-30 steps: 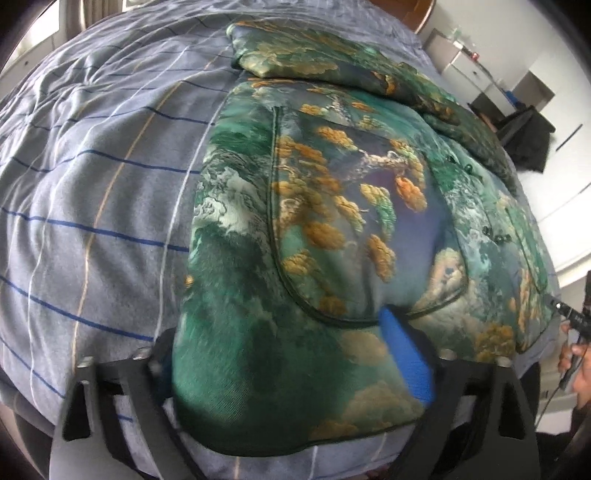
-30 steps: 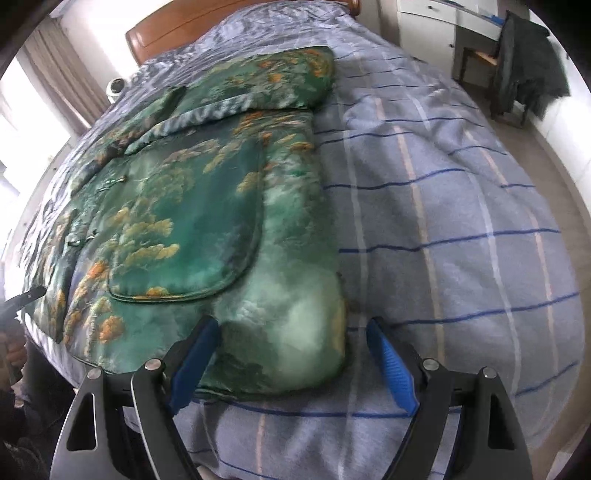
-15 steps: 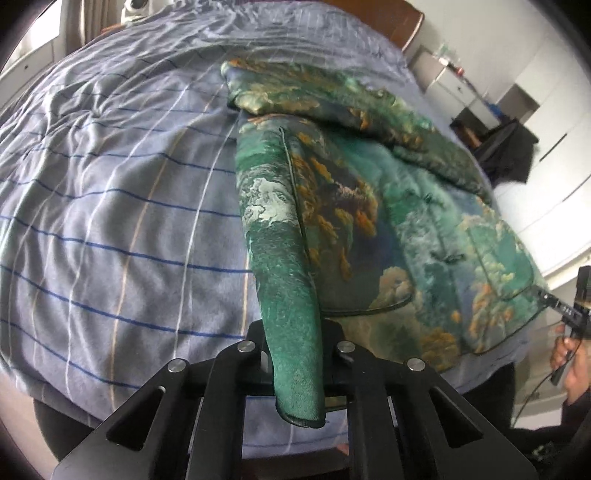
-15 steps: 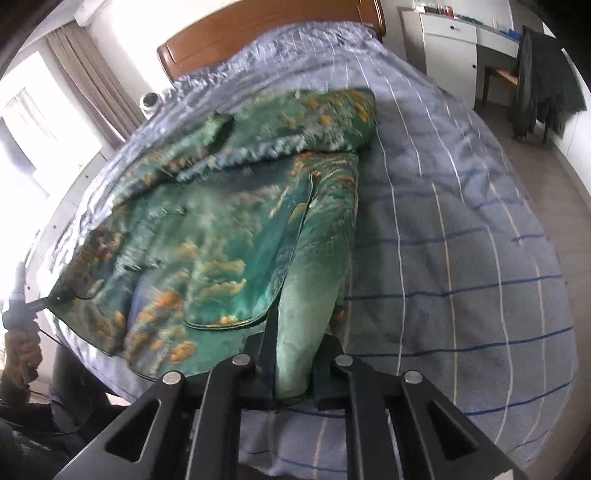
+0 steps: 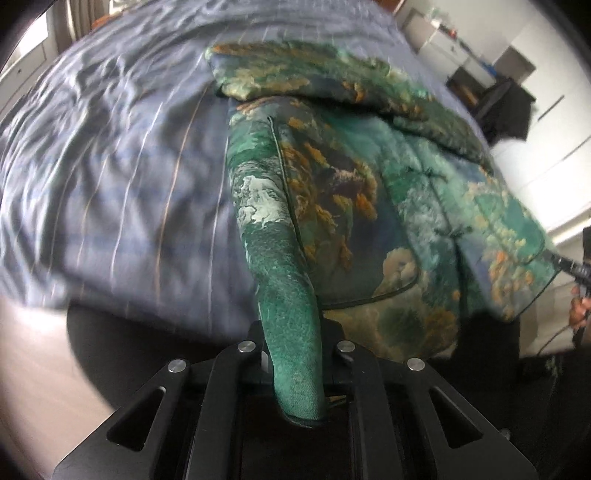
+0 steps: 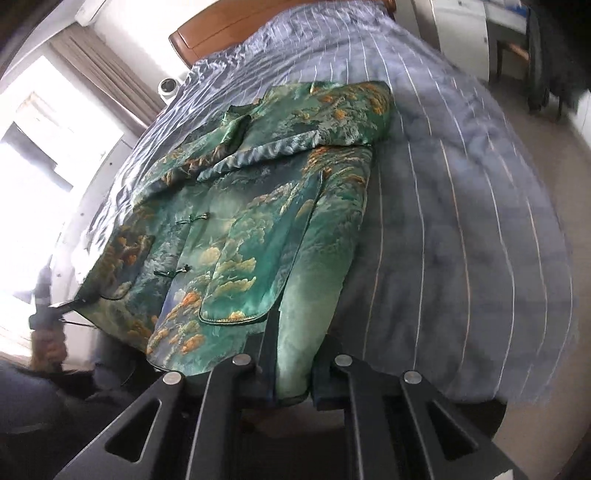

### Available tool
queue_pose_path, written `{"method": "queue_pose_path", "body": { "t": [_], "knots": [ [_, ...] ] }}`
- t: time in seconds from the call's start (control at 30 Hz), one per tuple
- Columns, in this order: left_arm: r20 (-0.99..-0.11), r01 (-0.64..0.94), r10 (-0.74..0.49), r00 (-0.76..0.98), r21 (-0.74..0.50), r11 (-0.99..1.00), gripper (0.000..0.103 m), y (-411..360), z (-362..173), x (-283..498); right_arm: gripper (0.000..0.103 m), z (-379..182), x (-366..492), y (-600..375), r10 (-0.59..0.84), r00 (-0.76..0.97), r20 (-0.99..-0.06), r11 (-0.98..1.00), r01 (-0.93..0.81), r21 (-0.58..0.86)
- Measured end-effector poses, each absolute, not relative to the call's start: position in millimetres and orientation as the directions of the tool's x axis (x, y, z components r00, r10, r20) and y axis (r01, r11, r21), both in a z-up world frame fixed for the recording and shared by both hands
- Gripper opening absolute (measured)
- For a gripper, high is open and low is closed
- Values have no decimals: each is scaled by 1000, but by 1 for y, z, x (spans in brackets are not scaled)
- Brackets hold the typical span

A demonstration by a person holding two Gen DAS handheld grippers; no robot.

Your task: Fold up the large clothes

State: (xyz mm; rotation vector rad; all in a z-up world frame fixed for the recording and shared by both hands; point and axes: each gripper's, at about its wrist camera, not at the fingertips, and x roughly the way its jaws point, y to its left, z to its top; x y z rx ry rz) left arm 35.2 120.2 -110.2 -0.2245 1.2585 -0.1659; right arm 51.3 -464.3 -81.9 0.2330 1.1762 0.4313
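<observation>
Jacket (image 6: 258, 221): green brocade, spread on the bed (image 6: 461, 184), collar toward the headboard, hem at the near edge.
Long axis: runs away from both grippers, hem to collar.
Left hand-held gripper (image 5: 295, 373): clamped on the jacket's left hem corner.
Right hand-held gripper (image 6: 291, 373): clamped on the right hem corner.
Coming move: likely carry the hem away toward the collar; neither hand nearer.

A blue-grey bed cover with thin white and orange stripes (image 6: 461, 206) lies over a bed with a brown wooden headboard (image 6: 236, 26); beige curtains (image 6: 107, 74) hang beside, near white cabinets (image 5: 447, 40)
</observation>
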Motion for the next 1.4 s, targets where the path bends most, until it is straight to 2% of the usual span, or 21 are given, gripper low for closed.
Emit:
{"method": "queue_pose_path", "body": {
  "t": [0.13,0.3,0.37,0.47,0.67,0.73,0.83,0.9,0.97,1.0,1.03,1.07,1.1,1.13,1.23,1.27,1.4],
  "knots": [
    [-927,-25,-293,233,-307,951,9,126,-105,8,12,-75,21,-471,497,255,-829,867,-163,470],
    [-856,-64,-369,362,-417,906,9,153,-71,37,12,-50,26,-478,606,327,-725,790,-142,597],
    [-807,-73,-406,428,-479,875,9,169,-58,67,12,-41,46,-482,633,385,-671,761,-151,631],
    [-751,-69,-435,497,-534,843,9,179,-46,113,12,-36,91,-480,621,447,-644,769,-187,612],
    [-755,-101,-375,538,-500,860,10,179,-56,223,11,-51,208,-472,564,521,-641,802,-161,575],
    [-780,-133,-336,527,-467,874,16,177,-71,261,11,-68,243,-472,545,532,-649,800,-99,591],
    [-812,-178,-347,470,-472,863,36,173,-100,298,13,-106,284,-472,526,532,-663,769,35,638],
    [-813,-199,-383,438,-503,841,53,175,-110,309,19,-128,301,-469,524,506,-685,754,99,650],
    [-772,-198,-449,450,-577,792,61,184,-107,310,35,-149,313,-469,556,461,-691,708,172,685],
    [-746,-190,-474,467,-609,770,71,190,-101,308,39,-153,314,-471,581,459,-672,674,190,714],
    [-719,-175,-486,497,-631,755,78,198,-91,302,48,-153,315,-474,606,468,-643,638,197,745],
    [-700,-163,-485,525,-641,750,90,205,-83,297,63,-149,315,-476,630,475,-614,608,190,771],
    [-682,-147,-479,552,-646,749,94,213,-75,290,73,-142,313,-479,651,480,-588,587,172,791],
    [-667,-122,-479,570,-646,753,94,220,-69,284,87,-131,310,-482,671,495,-552,568,136,812],
    [-683,-20,-475,555,-582,813,96,222,-67,267,90,-107,302,-488,671,521,-527,593,50,804],
    [-714,-2,-452,535,-535,845,96,216,-73,264,90,-100,300,-487,650,521,-553,639,19,769],
    [-834,-1,-300,463,-339,941,93,176,-103,284,90,-100,302,-462,451,473,-757,880,-92,466]
  ]
}}
